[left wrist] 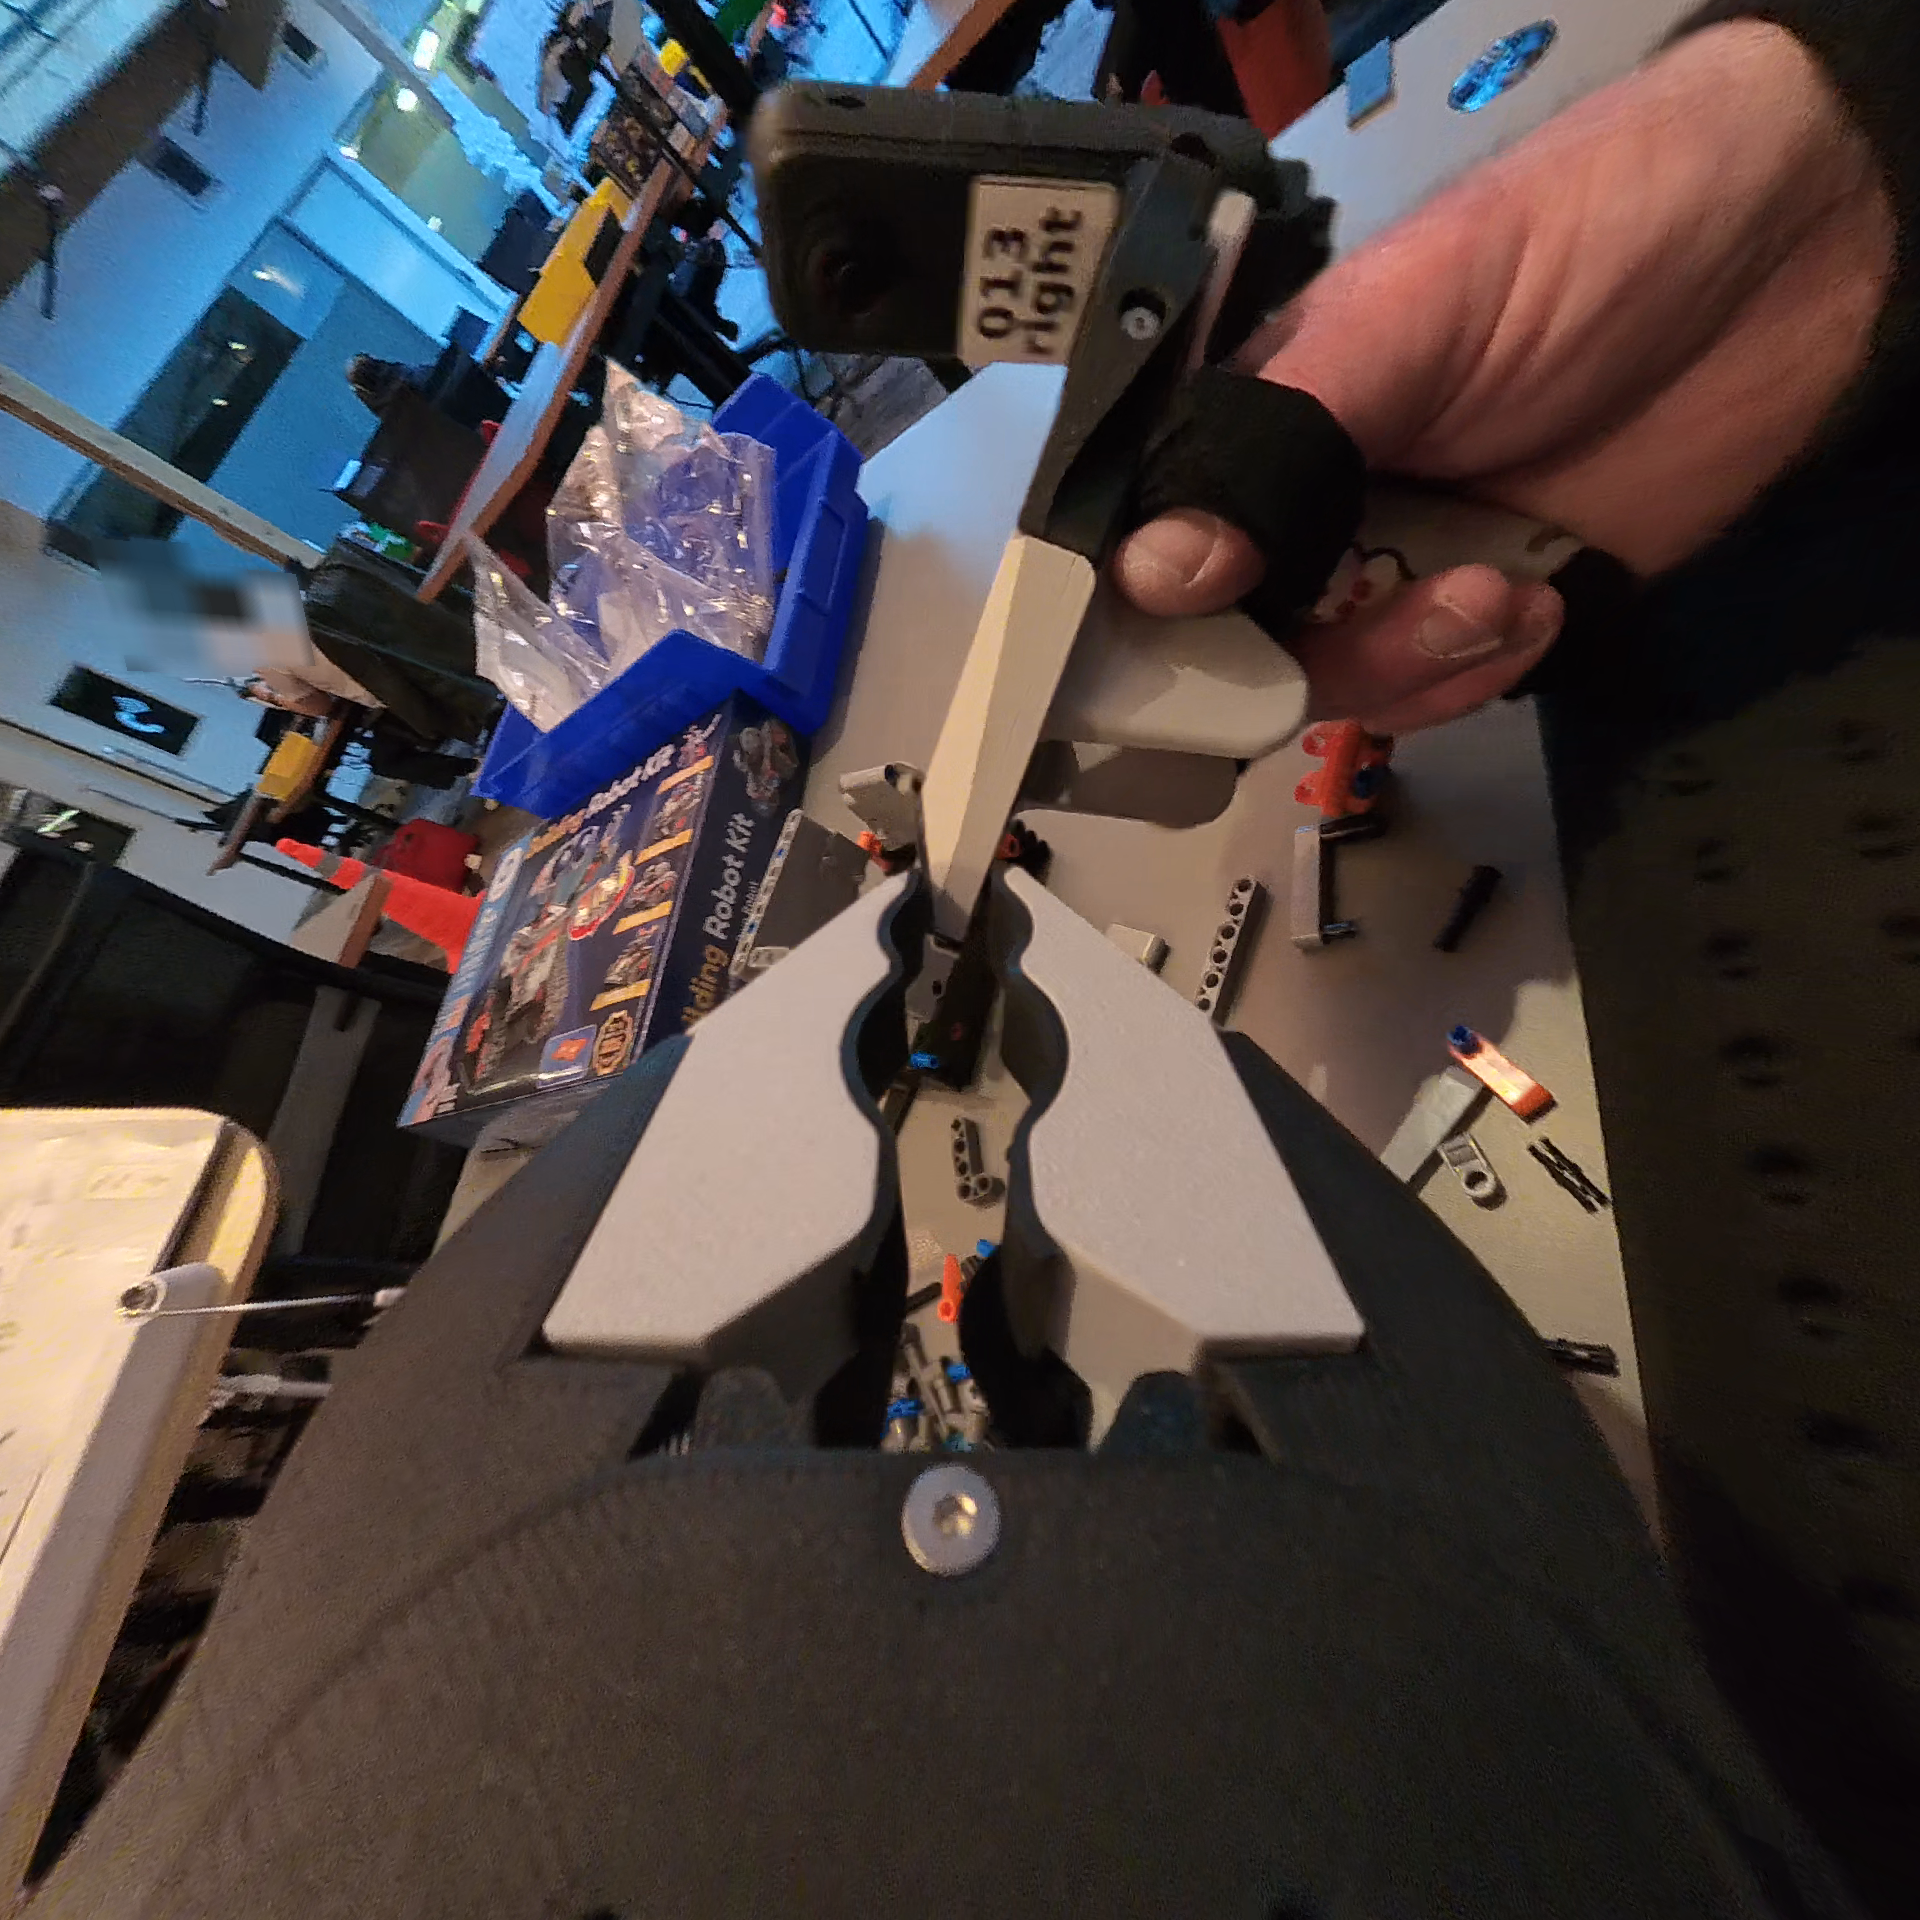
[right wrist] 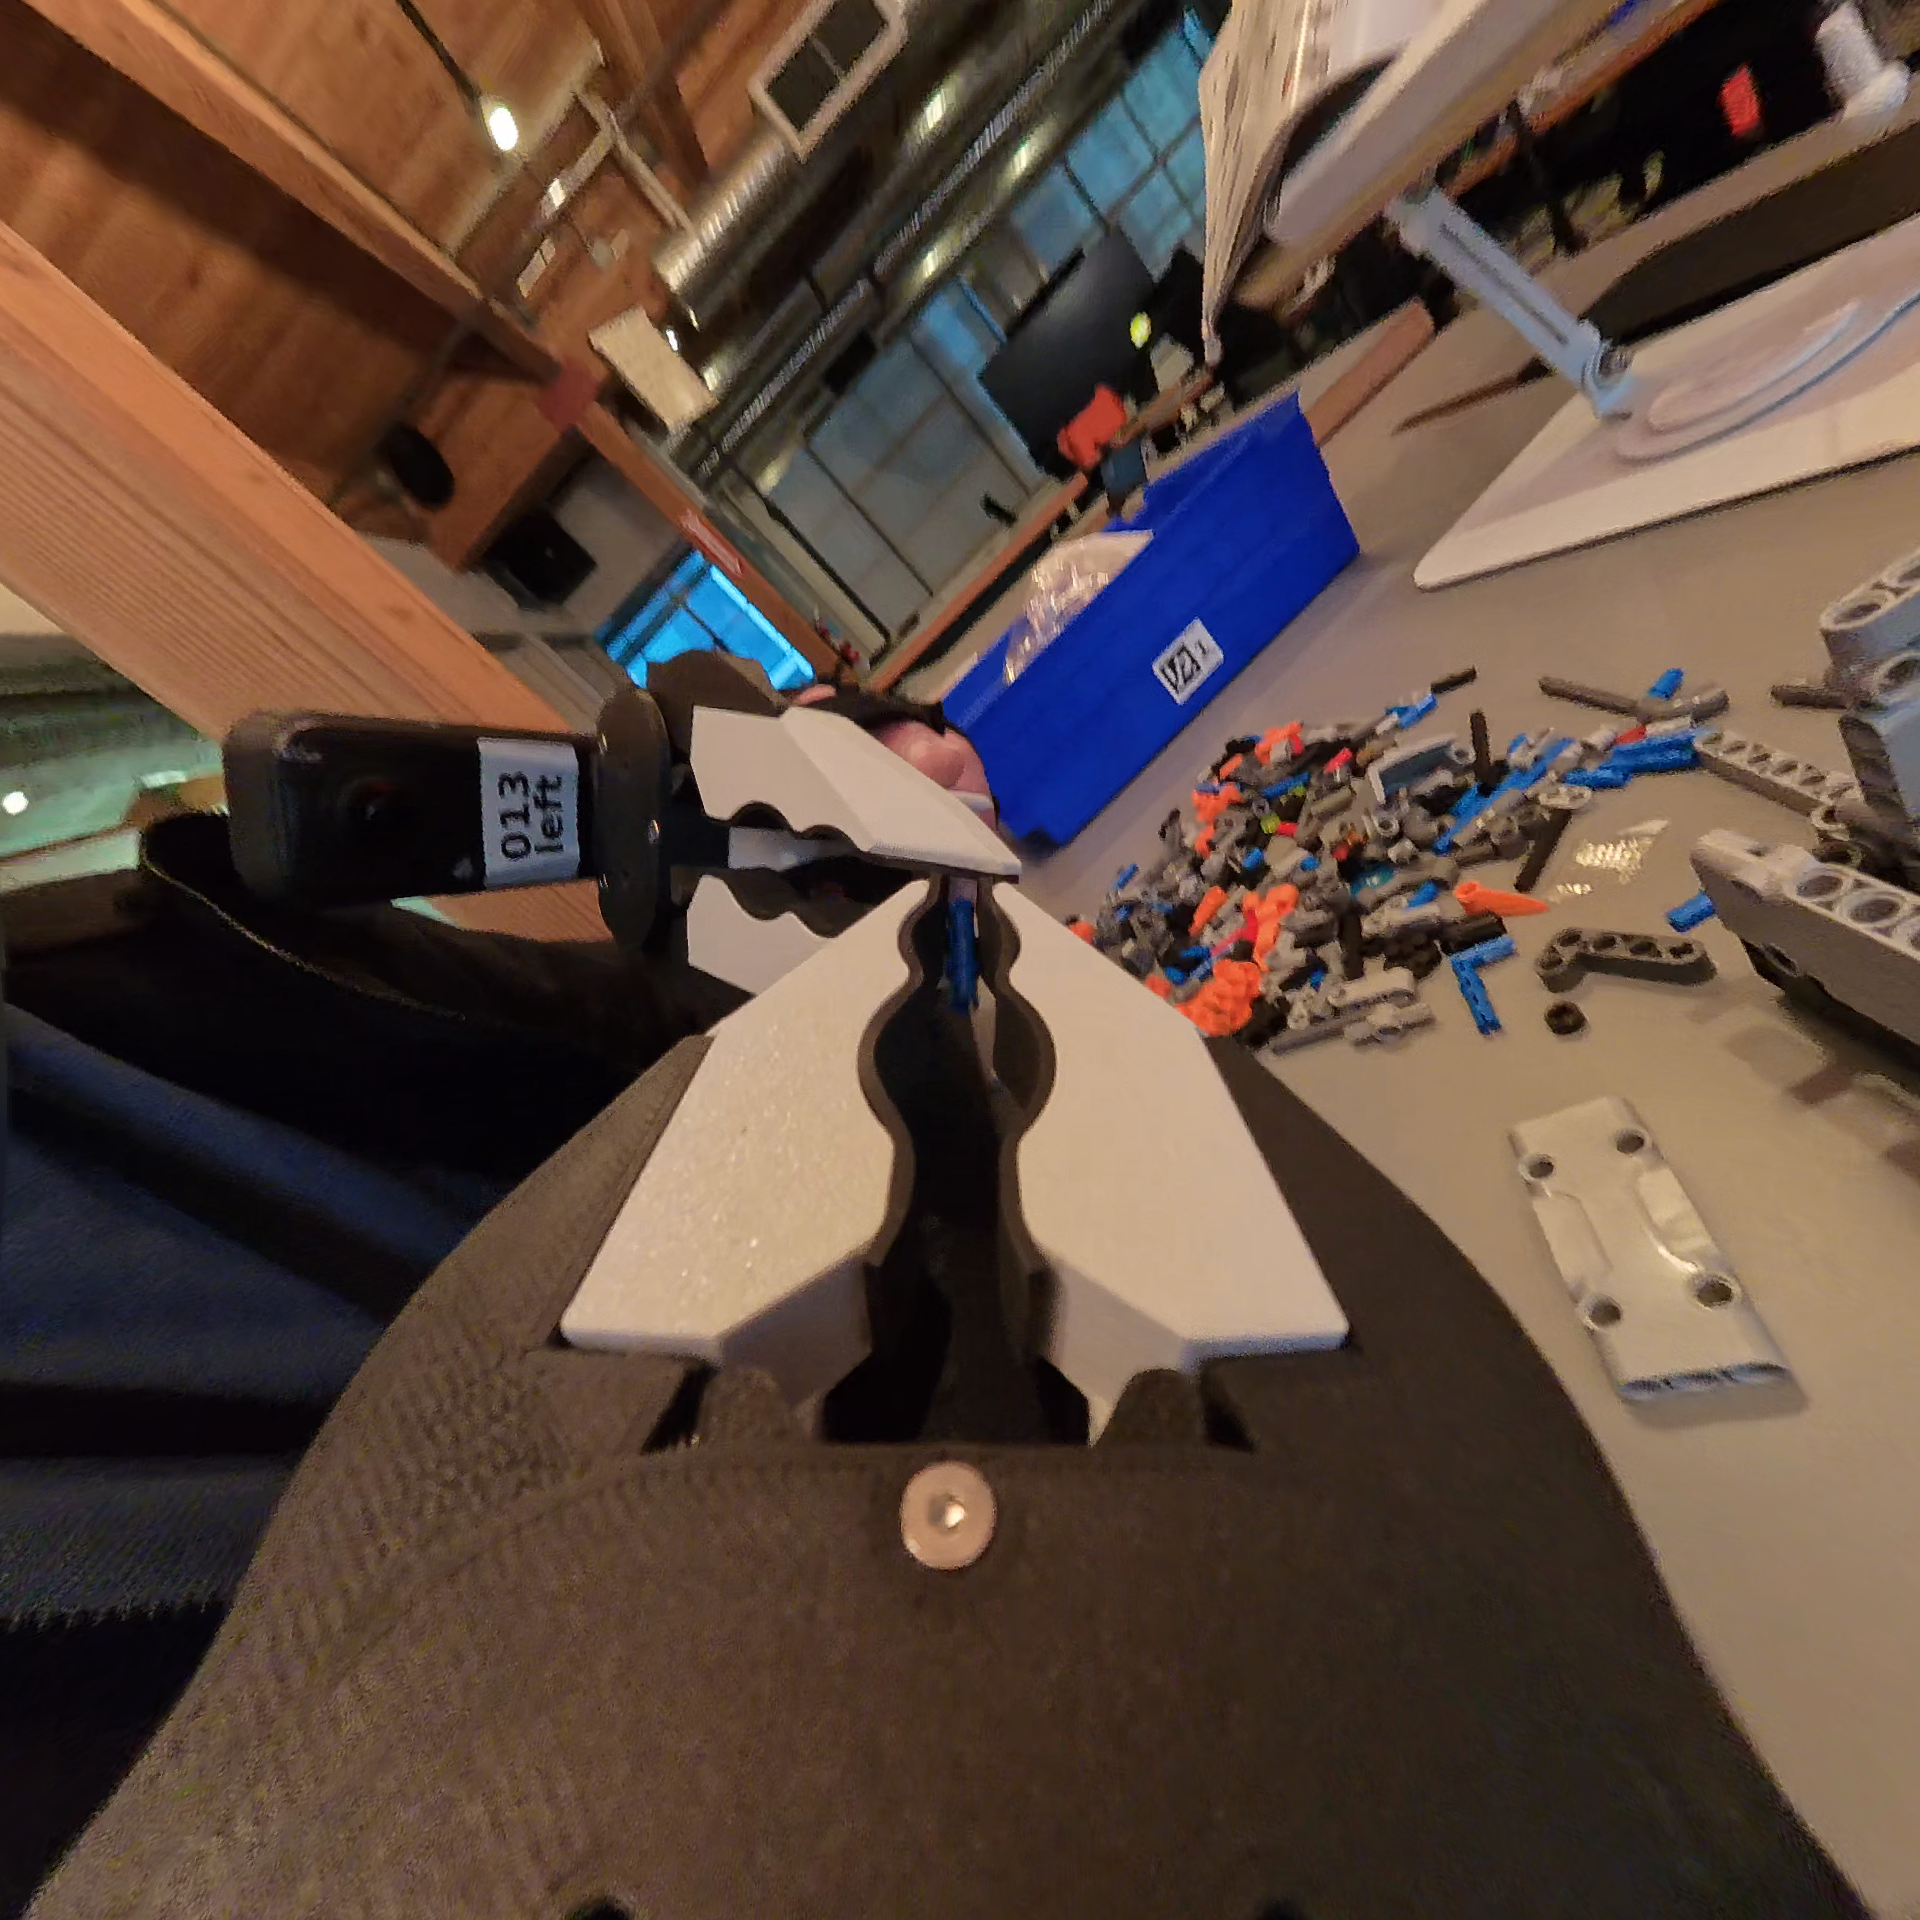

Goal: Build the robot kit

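Observation:
My left gripper [left wrist: 958, 883] has its jaws narrowly apart around a small black beam [left wrist: 956, 1003] with a blue pin in its side, held above the grey table [left wrist: 1382, 997]. It looks shut on that beam. My right gripper [right wrist: 964, 899] is shut on a blue pin [right wrist: 961, 951]. In the left wrist view the right gripper [left wrist: 954, 909] comes down from above, held by a person's hand [left wrist: 1558, 364], and its tip meets the beam between my left fingers. In the right wrist view the left gripper [right wrist: 997, 868] reaches in from the left, tip to tip with the right one.
A blue bin [right wrist: 1164, 665] with clear bags stands at the back, a kit box [left wrist: 623, 914] next to it. A pile of small parts [right wrist: 1403, 883], a grey plate [right wrist: 1652, 1247] and a grey part-built frame [right wrist: 1849, 862] lie to the right. Loose beams [left wrist: 1231, 945] are scattered about. About 12 centimetres separates my left fingertips from the grey plate [right wrist: 1652, 1247].

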Demonstrator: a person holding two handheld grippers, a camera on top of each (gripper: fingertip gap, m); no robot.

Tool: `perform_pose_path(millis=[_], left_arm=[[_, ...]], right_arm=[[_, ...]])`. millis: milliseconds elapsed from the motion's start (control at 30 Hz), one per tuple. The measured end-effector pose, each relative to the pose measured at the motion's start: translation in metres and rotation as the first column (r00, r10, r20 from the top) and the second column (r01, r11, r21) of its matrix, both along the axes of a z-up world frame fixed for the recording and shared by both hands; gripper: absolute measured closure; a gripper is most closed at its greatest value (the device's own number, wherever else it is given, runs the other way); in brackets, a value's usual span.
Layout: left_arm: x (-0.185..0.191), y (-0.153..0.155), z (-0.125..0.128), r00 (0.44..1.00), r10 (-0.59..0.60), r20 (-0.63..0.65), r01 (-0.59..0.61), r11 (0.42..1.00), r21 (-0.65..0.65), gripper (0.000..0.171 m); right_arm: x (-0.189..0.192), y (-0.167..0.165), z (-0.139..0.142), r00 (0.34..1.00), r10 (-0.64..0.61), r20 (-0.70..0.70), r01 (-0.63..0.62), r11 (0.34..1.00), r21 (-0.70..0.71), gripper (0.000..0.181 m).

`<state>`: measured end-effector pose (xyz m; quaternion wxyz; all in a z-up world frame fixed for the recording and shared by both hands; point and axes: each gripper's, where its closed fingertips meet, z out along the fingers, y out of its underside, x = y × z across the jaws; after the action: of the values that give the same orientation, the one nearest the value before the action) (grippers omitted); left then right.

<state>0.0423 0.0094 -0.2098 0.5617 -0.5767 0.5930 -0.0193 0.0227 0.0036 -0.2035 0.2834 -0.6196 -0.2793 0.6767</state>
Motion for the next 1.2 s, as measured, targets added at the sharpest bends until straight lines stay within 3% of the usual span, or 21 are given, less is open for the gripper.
perform_pose_path(millis=[233, 367, 500, 667, 733, 900, 1033, 1200], left_arm=[[0.001, 0.0, -0.029, 0.995, -0.067, -0.077, 0.059, 0.993, -0.102, 0.163], [-0.001, 0.001, -0.042, 0.992, -0.079, -0.098, 0.063, 0.986, -0.153, 0.161], [-0.016, 0.003, -0.062, 0.984, -0.07, -0.166, 0.031, 0.973, -0.231, 0.171], [-0.039, 0.007, -0.084, 0.979, -0.075, -0.189, -0.011, 0.908, -0.419, 0.164], [-0.044, 0.009, -0.093, 0.976, -0.068, -0.205, -0.037, 0.882, -0.47, 0.161], [-0.036, 0.012, -0.106, 0.978, -0.072, -0.197, -0.047, 0.841, -0.539, 0.158], [-0.032, 0.016, -0.122, 0.962, -0.096, -0.254, -0.07, 0.816, -0.574, 0.154], [-0.021, 0.006, -0.116, 0.98, -0.132, -0.152, -0.006, 0.737, -0.676, 0.153]], right_arm=[[0.003, -0.001, -0.031, 0.965, 0.156, 0.211, -0.152, 0.988, -0.036, 0.176], [0.003, 0.002, -0.044, 0.942, 0.173, 0.289, -0.174, 0.984, -0.022, 0.175], [0.021, 0.013, -0.058, 0.905, 0.075, 0.419, -0.121, 0.989, 0.084, 0.17], [0.038, 0.019, -0.074, 0.834, 0.0, 0.552, -0.125, 0.974, 0.189, 0.168], [0.042, 0.025, -0.084, 0.784, -0.039, 0.62, -0.133, 0.964, 0.228, 0.168], [0.038, 0.031, -0.093, 0.729, -0.08, 0.68, -0.169, 0.941, 0.292, 0.168], [0.034, 0.031, -0.095, 0.73, -0.072, 0.679, -0.183, 0.937, 0.296, 0.17], [0.034, 0.031, -0.098, 0.731, -0.068, 0.678, -0.188, 0.936, 0.297, 0.171]])
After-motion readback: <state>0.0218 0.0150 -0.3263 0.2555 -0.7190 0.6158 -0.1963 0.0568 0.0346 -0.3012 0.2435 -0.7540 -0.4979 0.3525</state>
